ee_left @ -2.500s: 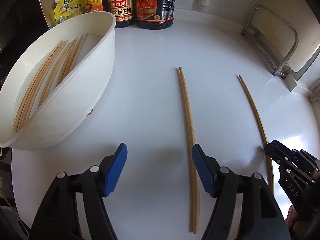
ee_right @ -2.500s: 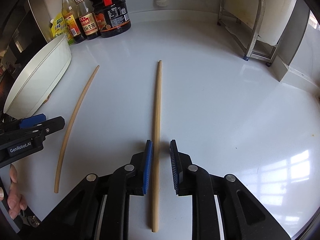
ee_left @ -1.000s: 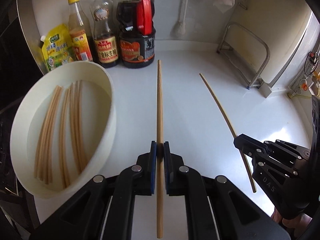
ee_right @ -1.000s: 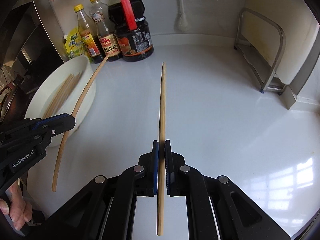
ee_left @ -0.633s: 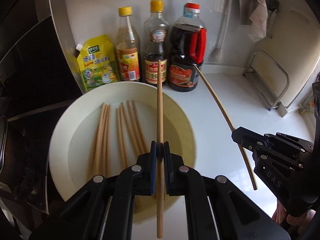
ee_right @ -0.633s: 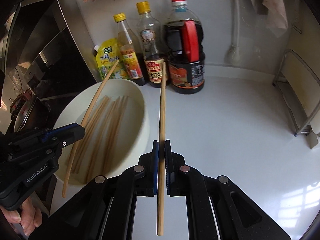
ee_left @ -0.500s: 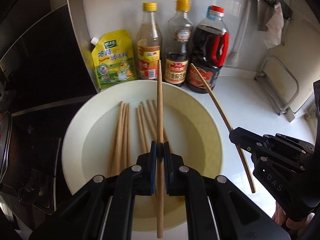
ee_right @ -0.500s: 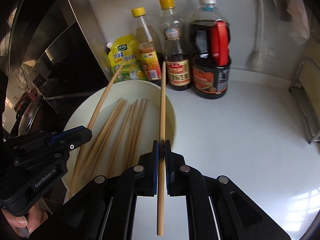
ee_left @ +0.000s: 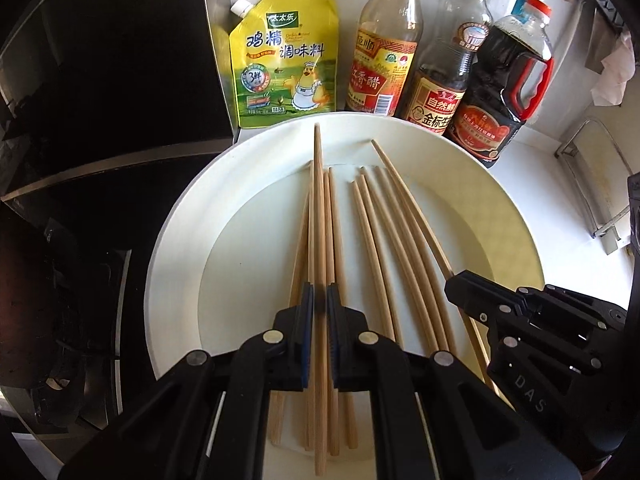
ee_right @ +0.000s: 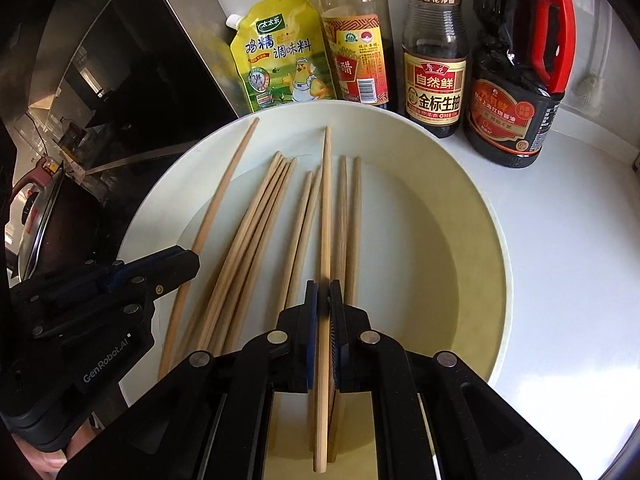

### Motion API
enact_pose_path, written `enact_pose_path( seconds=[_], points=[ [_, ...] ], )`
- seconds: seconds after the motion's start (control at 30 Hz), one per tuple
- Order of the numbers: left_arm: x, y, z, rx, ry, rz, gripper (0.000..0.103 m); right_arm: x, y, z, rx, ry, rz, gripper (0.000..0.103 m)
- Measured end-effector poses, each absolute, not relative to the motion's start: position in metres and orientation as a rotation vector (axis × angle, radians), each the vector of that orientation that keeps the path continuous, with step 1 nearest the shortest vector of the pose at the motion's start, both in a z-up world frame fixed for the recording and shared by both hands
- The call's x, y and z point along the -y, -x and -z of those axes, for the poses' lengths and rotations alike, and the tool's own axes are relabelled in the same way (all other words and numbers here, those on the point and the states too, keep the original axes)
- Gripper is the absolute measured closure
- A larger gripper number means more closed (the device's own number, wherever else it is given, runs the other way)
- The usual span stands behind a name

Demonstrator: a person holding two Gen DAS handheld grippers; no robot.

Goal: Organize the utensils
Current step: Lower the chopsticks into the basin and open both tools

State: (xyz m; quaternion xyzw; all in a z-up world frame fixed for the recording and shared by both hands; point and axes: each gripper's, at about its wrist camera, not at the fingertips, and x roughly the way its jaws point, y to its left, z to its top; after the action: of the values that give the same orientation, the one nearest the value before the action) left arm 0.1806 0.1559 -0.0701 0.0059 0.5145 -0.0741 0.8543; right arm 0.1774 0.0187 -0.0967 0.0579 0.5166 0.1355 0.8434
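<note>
Both grippers have carried their chopsticks from mid-tabletop over the white bowl (ee_left: 520,216) at its back-left corner; my left gripper (ee_left: 319,304) and right gripper (ee_right: 323,292) keep jaws clamped, ready to drop them among the rest.

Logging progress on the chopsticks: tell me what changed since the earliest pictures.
Both grippers closed on wooden chopsticks lying on the white counter, lifted them and carried them left over the white round basin. The left gripper and right gripper each clamp one. The basin's chopsticks and sauce bottles stayed put.
</note>
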Motion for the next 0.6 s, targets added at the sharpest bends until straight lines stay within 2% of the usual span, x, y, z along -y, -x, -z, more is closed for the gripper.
enact_pose_path(
  seconds=[0.03,0.07,0.13,0.33,0.4,0.53,0.6],
  points=[
    [-0.157,-0.181,0.071,-1.083,-0.01,0.155,0.085,-0.018,-0.178,0.098,-1.096,-0.126,-0.287,0.097],
    [-0.158,-0.182,0.072,-1.083,-0.008,0.152,0.07,-0.017,-0.178,0.098,-1.1,-0.131,-0.287,0.097],
    [-0.161,-0.182,0.071,-1.072,0.004,0.144,0.055,-0.013,-0.175,0.097,-1.096,-0.136,-0.279,0.095],
    [-0.167,-0.177,0.064,-1.061,0.011,0.131,0.054,-0.003,-0.161,0.087,-1.068,-0.113,-0.245,0.093],
    [-0.169,-0.172,0.061,-1.056,0.011,0.121,0.049,-0.003,-0.156,0.083,-1.058,-0.103,-0.237,0.085],
    [-0.173,-0.163,0.056,-1.047,0.006,0.102,0.04,-0.003,-0.146,0.074,-1.035,-0.088,-0.222,0.082],
    [-0.175,-0.159,0.054,-1.045,0.007,0.092,0.038,-0.003,-0.142,0.07,-1.027,-0.082,-0.216,0.075]
  ],
)
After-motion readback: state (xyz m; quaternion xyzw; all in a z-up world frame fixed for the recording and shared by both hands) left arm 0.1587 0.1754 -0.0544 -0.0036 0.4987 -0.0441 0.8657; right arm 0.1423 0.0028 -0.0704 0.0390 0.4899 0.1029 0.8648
